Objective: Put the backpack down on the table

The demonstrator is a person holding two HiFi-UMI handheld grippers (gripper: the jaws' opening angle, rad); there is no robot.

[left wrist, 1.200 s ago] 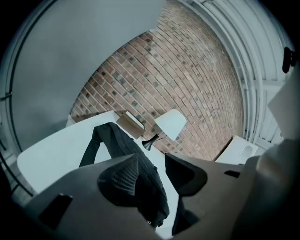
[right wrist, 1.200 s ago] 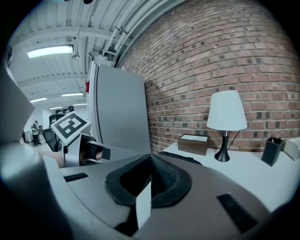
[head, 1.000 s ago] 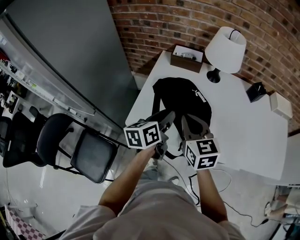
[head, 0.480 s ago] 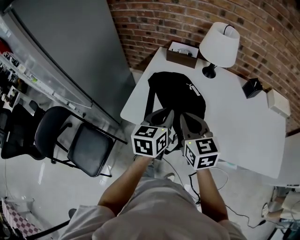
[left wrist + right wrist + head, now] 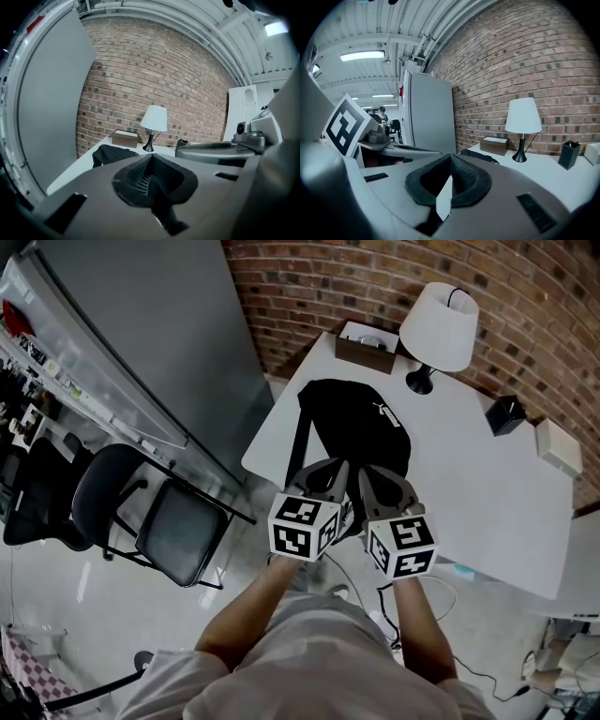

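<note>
Two grippers are hovering side by side at the near edge of the white table (image 5: 487, 493). The left gripper (image 5: 323, 479) is pressing its jaws together on nothing, and the right gripper (image 5: 384, 486) is likewise meeting at the tips, empty. The black backpack (image 5: 361, 432) is lying flat on the table just beyond them, with a brown box (image 5: 364, 345) and a white-shaded lamp (image 5: 439, 329) standing behind it.

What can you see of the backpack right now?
The backpack is black, soft fabric, with a small white logo on its side. It lies flat and slumped on the white table, near the corner by the brown box, one strap trailing toward the near edge. The shut left gripper and right gripper hide its near end; neither holds it.
</note>
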